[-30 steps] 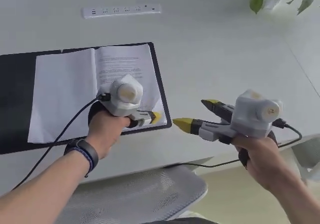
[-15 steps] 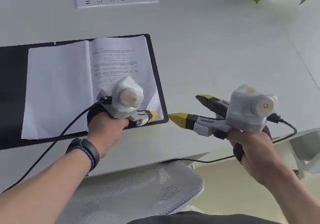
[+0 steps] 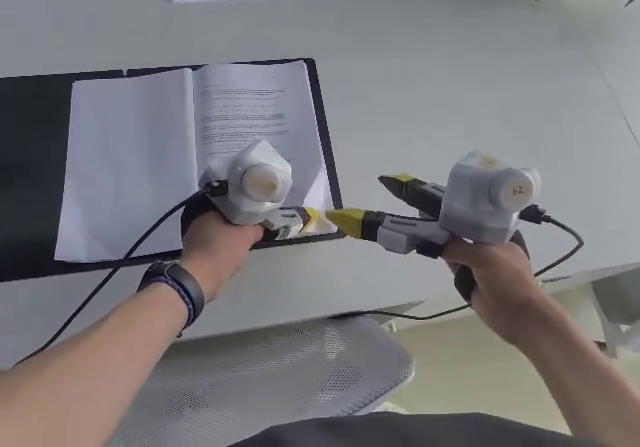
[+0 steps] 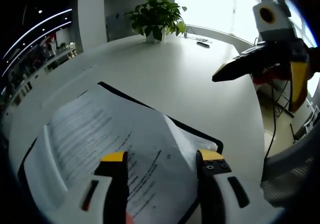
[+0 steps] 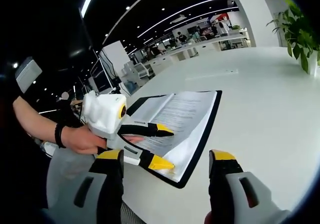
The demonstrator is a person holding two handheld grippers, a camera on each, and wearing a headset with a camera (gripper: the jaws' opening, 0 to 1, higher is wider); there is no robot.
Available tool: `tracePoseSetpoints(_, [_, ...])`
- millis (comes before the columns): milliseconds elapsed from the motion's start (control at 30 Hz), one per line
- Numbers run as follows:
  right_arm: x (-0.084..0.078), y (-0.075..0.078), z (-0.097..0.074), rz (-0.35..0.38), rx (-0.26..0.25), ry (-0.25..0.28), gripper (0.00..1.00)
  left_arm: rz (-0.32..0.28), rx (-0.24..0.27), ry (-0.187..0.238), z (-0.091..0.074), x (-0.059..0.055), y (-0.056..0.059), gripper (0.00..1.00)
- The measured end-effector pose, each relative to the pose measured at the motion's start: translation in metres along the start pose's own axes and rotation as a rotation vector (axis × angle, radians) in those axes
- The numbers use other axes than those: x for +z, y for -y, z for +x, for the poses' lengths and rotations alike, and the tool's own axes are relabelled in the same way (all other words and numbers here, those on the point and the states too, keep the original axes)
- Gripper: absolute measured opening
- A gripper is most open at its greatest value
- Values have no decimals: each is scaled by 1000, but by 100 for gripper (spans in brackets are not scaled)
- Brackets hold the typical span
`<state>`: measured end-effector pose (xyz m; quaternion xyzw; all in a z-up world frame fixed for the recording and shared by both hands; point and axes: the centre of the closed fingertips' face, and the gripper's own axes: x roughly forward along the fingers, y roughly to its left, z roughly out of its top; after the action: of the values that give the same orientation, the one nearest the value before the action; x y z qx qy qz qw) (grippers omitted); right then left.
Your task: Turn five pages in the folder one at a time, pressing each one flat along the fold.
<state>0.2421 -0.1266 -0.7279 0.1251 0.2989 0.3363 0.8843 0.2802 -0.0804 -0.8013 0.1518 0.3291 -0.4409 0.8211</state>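
Black folder (image 3: 30, 167) lies open flat on the white table (image 3: 450, 87), in the upper left of the head view, with a white sheet (image 3: 125, 167) lying on its left half and a printed page (image 3: 255, 117) uppermost on its right half. My left gripper (image 3: 305, 222) sits at the lower right corner of that printed page. In the left gripper view its jaws stand well apart over the print, with the corner of the page (image 4: 200, 144) just ahead of them, and they have hold of nothing. Whether the tips touch the paper I cannot tell. My right gripper (image 3: 372, 200) hangs over bare table just beside the folder's lower right corner, its tips pointing left toward it. Its jaws are wide apart too, and empty; the right gripper view looks between them at the left gripper (image 5: 164, 148) and the page corner. No page is lifted or partway over, and both halves lie flat. The pictures do not tell me how many of the five pages I have turned, since the sheet on the left could be one page or several. My judgement is that I am at the start of a turn, with the corner yet to be pinched, the page to be carried across to the left, and the fold to be pressed flat after it.
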Motion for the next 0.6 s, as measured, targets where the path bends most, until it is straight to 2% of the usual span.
tracePoseSetpoints(233, [2,4,24,6,47,-22,65,-7,4,6,0,0,-1,54])
tracePoseSetpoints(367, [7,9,36,26,70,-17,64,-10,3,7,0,0,-1,54])
tracePoseSetpoints(467, [10,12,41,49,76,-6,63,-9,3,6,1,0,-1,54])
tracePoseSetpoints(600, [10,18,50,64,81,-17,61,-17,5,8,1,0,-2,54])
